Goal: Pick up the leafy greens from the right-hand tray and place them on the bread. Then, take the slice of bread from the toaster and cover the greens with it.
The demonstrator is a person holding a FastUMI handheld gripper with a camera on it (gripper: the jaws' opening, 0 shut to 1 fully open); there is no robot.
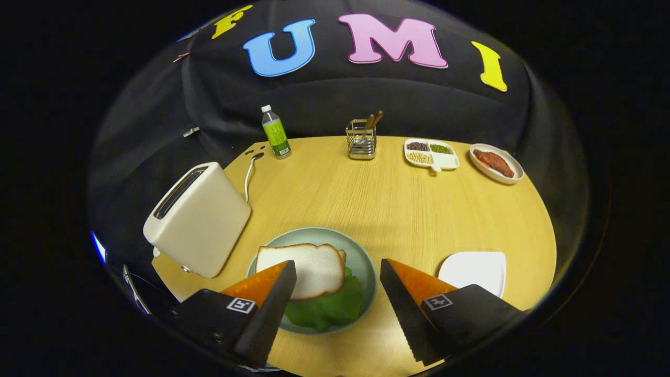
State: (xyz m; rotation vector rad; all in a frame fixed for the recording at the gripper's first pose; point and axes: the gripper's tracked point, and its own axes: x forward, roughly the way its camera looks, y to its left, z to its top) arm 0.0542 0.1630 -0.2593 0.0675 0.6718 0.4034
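A pale green plate sits on the wooden table just ahead of my fingers. On it lie leafy greens, with a slice of bread on top of them and the edge of another slice peeking out behind. My gripper hovers over the plate's near side, open, with nothing held between its fingers. The left finger overlaps the bread's near corner in view. A white toaster stands left of the plate; its slot looks dark. The white right-hand tray lies right of the plate, bare.
At the table's far edge stand a green-labelled bottle, a metal utensil holder, a divided dish of beans and an oval dish with meat. The toaster's cord runs back toward the table's far left corner.
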